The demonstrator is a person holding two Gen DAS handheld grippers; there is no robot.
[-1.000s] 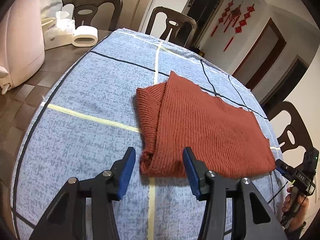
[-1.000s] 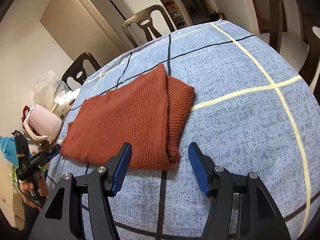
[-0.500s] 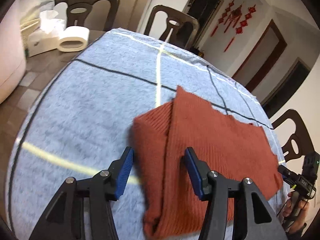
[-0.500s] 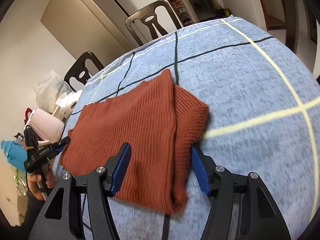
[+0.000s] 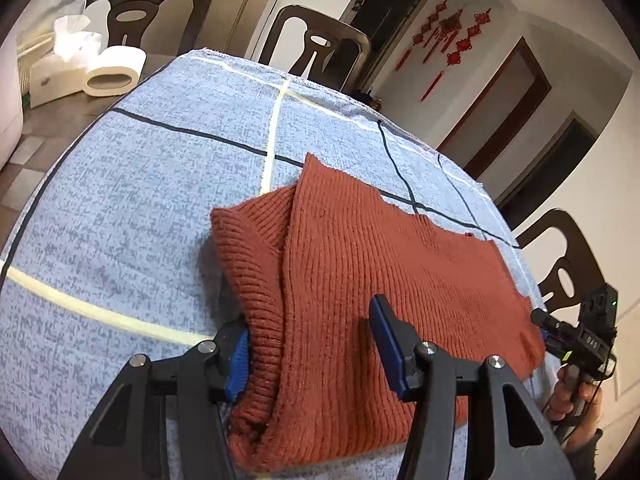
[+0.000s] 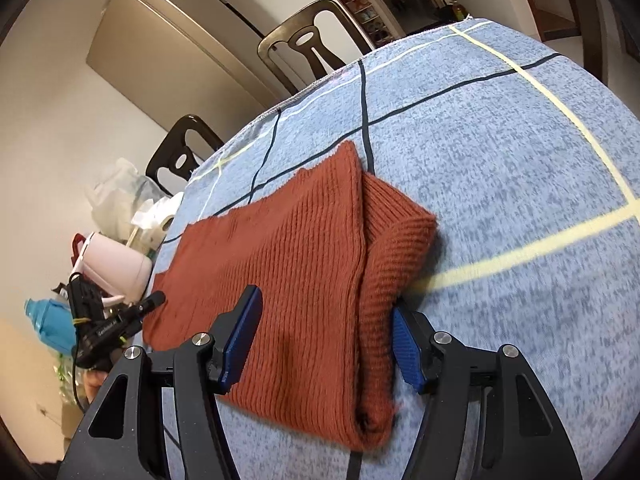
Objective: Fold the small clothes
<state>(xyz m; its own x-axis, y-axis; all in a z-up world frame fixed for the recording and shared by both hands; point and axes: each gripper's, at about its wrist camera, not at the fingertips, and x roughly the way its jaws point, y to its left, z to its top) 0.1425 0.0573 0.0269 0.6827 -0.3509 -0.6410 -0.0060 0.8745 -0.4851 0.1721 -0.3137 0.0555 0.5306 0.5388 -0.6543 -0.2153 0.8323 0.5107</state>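
Nearest, both left tongs [image 5: 310, 344] and right tongs [image 6: 322, 342] gape wide astride the folded rust sweater [image 5: 360, 280] on the checked table [image 5: 140, 184], with tissue box [image 5: 60, 68] and chairs [image 5: 316, 52] toward 11 o'clock.

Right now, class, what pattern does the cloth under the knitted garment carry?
The tablecloth is speckled blue, crossed by dark and pale yellow grid lines; right wrist view shows it best.

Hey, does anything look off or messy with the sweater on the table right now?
Slightly: the rust sweater isn't squared up. Its ribbed sleeve layer sticks out beyond the upper layer's edge at the end, so the edges don't line up. No damage visible.
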